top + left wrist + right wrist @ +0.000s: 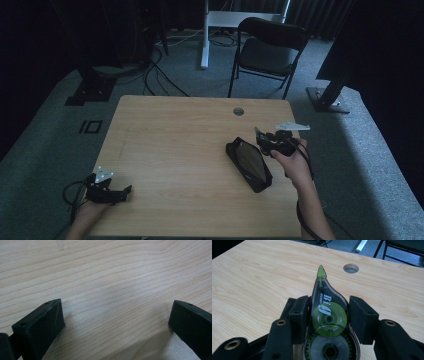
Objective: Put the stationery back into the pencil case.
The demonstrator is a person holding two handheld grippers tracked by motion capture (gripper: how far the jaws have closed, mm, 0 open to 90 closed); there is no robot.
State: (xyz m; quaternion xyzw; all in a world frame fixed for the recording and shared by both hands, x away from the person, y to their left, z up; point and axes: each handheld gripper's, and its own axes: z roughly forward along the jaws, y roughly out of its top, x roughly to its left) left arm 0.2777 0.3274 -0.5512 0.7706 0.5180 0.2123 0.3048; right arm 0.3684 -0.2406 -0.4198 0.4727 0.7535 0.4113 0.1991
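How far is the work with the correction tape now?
Done: the right gripper has its fingers closed on the correction tape, lifted above the table. In hand: carrying it near the open black case. Left: setting it down, maybe there. The left gripper rests open.

The high view is dim and murky; both gripper views are bright and sharp.
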